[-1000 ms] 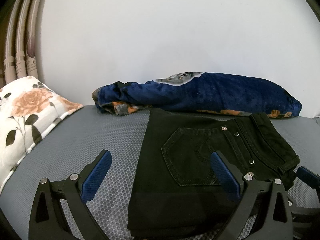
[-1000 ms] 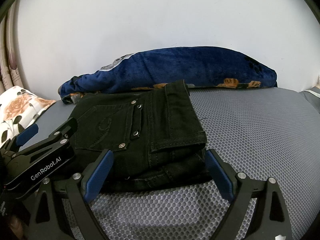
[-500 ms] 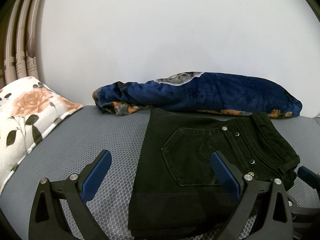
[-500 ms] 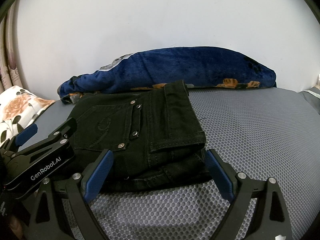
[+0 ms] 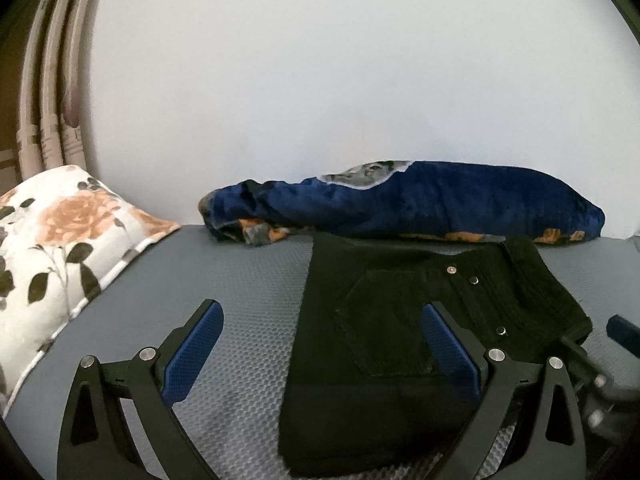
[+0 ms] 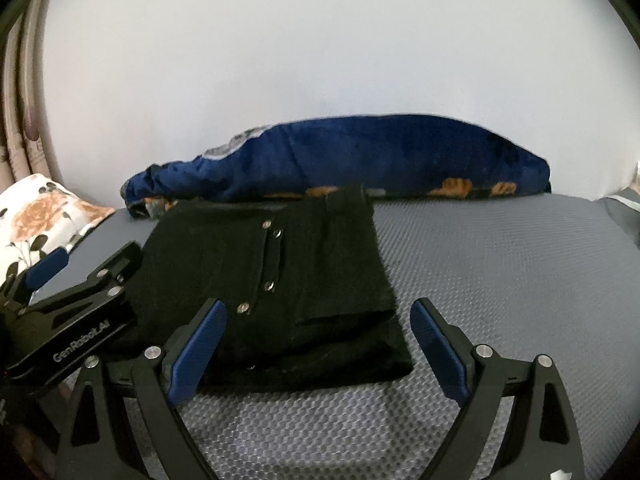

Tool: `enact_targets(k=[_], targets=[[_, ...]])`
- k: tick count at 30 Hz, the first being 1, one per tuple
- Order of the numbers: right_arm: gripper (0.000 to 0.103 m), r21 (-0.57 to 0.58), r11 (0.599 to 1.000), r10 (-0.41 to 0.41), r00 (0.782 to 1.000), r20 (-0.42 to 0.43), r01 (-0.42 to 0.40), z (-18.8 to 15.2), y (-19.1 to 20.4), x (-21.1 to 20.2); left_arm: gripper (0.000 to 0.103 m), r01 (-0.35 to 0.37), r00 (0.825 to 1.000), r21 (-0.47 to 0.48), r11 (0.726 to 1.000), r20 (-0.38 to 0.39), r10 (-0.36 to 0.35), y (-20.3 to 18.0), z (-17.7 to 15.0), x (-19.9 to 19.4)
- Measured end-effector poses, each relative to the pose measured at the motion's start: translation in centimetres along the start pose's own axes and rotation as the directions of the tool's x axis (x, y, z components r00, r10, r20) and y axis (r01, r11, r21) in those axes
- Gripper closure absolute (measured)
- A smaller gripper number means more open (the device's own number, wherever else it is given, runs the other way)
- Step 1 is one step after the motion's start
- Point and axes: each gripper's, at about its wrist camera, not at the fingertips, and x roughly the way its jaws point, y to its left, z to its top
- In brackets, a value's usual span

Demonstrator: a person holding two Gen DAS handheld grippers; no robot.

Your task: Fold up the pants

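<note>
Pants (image 6: 276,292) folded as before, hand-held grippers unmoved, wide apart.

A home bedroom: floral pillow (image 5: 60,240), blue blanket (image 5: 440,200), grey mattress (image 6: 500,260), curtain (image 5: 52,100).

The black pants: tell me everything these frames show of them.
The black pants are dark denim, folded into a compact stack of several layers, the waistband on top along one side. A stitched back pocket and small silver rivets face up. They lie flat on the grey honeycomb-textured mat, their far edge right against the blue blanket. Neither claw grips them: the left claw and right claw hang open at the near edge.
</note>
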Motion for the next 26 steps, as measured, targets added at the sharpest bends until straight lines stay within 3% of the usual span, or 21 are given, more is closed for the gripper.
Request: enact_targets(k=[7, 11, 17, 26], targets=[[0.010, 0.035, 0.999, 0.022, 1.000, 0.022, -0.023, 1.1, -0.2, -2.3, 0.000, 0.052, 0.999, -0.039, 0.998, -0.010, -0.052, 1.0, 2.0, -2.7], [0.010, 0.013, 0.999, 0.046, 0.998, 0.042, -0.046, 1.5, 0.9, -4.0, 0.000, 0.029, 0.999, -0.043, 0.999, -0.035, -0.030, 1.7, 3.1, -4.2], [0.009, -0.017, 0.996, 0.085, 0.995, 0.057, -0.084, 1.9, 3.4, -6.0, 0.000, 0.042, 0.995, -0.114, 0.993, -0.082, -0.052, 5.1, 3.4, -5.9], [0.007, -0.119, 0.978, 0.175, 0.984, 0.037, -0.169, 1.4, 9.7, -7.4, 0.000, -0.095, 0.991, -0.099, 0.991, -0.102, 0.085, 10.8, 2.1, -7.9]])
